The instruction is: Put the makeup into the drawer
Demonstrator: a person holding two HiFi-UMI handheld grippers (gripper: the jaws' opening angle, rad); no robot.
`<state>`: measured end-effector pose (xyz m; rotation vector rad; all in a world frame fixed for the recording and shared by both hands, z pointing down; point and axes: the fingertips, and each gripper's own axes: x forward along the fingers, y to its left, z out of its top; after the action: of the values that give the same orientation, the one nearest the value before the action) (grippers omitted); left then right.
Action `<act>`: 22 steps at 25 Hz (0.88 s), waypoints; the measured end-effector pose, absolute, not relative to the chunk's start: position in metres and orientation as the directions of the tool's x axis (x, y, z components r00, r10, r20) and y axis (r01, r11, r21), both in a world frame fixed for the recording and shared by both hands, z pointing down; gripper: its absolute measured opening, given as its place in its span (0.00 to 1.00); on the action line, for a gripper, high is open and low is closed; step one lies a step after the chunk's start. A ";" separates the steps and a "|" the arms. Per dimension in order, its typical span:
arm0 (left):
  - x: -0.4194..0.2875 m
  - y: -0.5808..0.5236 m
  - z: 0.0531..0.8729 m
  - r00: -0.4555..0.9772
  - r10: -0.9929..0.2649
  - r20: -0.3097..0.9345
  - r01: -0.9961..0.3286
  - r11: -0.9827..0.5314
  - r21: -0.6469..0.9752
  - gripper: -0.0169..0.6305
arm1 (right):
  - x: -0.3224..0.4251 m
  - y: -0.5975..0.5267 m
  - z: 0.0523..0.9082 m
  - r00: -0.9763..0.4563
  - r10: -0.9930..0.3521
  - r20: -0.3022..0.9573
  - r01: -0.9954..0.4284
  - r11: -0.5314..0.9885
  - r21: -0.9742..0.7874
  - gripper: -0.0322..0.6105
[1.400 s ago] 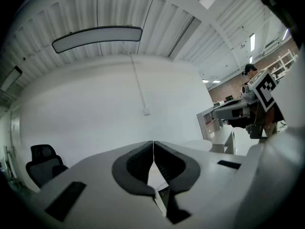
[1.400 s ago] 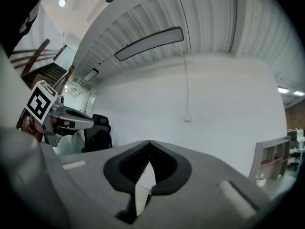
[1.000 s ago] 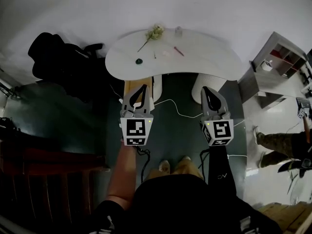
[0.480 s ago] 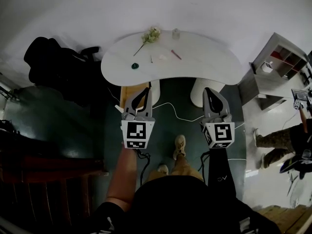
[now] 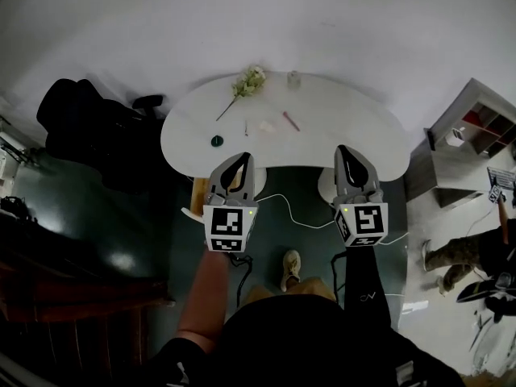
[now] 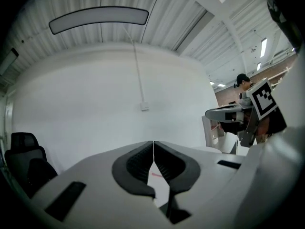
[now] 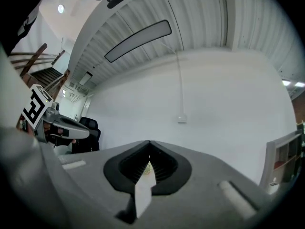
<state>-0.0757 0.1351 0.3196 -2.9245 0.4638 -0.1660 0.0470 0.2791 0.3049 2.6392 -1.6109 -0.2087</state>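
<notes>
L tool (image 5: 241,160), R tool (image 5: 347,151) both pressed together, empty, white table (image 5: 347,127) w/ pink stick (image 5: 291,122), trouser logo (image 5: 367,294) unreadable

Open floor (image 5: 306,190) reaches the white table (image 5: 347,127); black chair (image 5: 89,131) flanks left, shelf (image 5: 476,123) right.
</notes>
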 end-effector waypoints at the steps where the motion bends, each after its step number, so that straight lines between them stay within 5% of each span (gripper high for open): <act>1: -0.064 0.131 0.319 0.943 -0.323 0.083 -0.304 -0.934 -0.189 0.04 | 0.059 0.274 0.304 0.443 -0.891 -0.095 -0.886 -0.452 0.105 0.06; 22: 0.060 0.085 0.328 0.948 -0.299 0.111 -0.265 -0.931 -0.252 0.04 | 0.174 0.219 0.328 0.424 -0.903 -0.076 -0.902 -0.428 0.052 0.06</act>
<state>0.0604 0.0854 0.3276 -2.8668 0.4210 -0.2159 0.1735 0.2188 0.3284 2.6483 -1.6783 -0.1444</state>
